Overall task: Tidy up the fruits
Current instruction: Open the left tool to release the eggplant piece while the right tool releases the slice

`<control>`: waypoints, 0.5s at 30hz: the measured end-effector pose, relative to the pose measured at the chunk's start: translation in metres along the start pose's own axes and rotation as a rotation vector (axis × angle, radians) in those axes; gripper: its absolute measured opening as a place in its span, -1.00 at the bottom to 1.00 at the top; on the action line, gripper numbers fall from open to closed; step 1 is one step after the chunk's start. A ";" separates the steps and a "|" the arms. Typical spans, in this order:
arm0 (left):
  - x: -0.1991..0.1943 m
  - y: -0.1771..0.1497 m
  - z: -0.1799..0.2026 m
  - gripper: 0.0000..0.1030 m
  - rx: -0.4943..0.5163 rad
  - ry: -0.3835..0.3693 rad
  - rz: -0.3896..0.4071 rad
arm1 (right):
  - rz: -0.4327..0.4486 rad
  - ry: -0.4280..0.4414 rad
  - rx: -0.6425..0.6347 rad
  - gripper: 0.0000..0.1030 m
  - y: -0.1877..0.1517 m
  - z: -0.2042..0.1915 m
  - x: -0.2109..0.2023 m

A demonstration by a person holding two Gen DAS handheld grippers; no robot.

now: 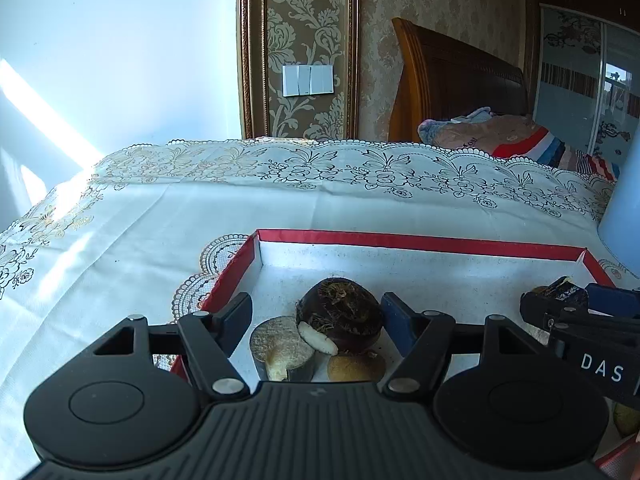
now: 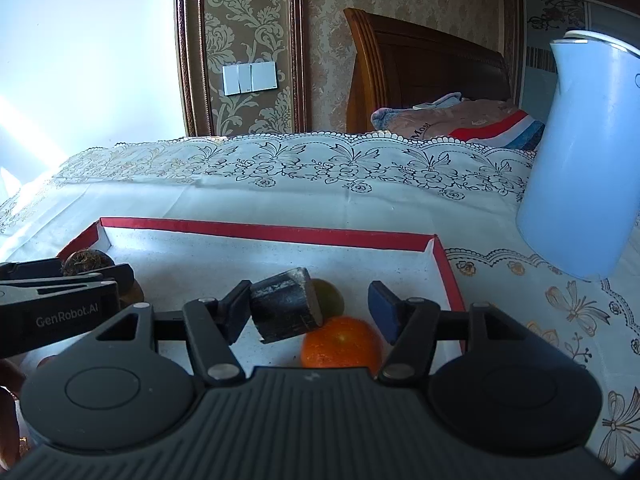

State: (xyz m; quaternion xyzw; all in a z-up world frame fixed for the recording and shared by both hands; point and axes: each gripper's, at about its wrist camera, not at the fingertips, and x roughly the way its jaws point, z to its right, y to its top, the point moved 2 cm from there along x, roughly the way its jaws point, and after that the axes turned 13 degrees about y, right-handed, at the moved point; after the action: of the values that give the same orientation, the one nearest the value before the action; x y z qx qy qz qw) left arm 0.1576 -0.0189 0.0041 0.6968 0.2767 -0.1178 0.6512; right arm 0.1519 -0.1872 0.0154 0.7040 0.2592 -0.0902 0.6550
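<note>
Left gripper (image 1: pixel 316 320) spread over the near left corner of the red-rimmed tray (image 1: pixel 420 241), pads clear of the dark round fruit (image 1: pixel 340 312) between them. Just nearer, touching that fruit: a cut dark cane piece (image 1: pixel 280 348) standing on end and a small brown fruit (image 1: pixel 354 367).

Right gripper (image 2: pixel 308 308) also spread, over the right part of the same tray. Between its jaws a second dark cane piece (image 2: pixel 286 308), tilted, long axis running left to right; left pad (image 2: pixel 238 310) seems touching its end, right pad (image 2: pixel 382 306) well apart, so no pinch. Under it an orange (image 2: pixel 340 344), behind it a green fruit (image 2: pixel 330 296).

Tray on the lace-covered counter (image 2: pixel 280 196), blue kettle (image 2: pixel 580 160) to the far right. Probably both pieces just placed; next target not yet clear, orange nearest to the right gripper.
</note>
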 end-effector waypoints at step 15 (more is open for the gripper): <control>-0.002 -0.002 0.001 0.56 0.012 -0.010 0.003 | 0.007 -0.018 0.008 0.99 -0.001 0.003 -0.002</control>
State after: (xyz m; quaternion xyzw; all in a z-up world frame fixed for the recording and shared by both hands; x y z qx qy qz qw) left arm 0.1553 -0.0200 0.0036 0.7003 0.2718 -0.1220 0.6487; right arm 0.1498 -0.1903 0.0150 0.7066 0.2504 -0.0954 0.6549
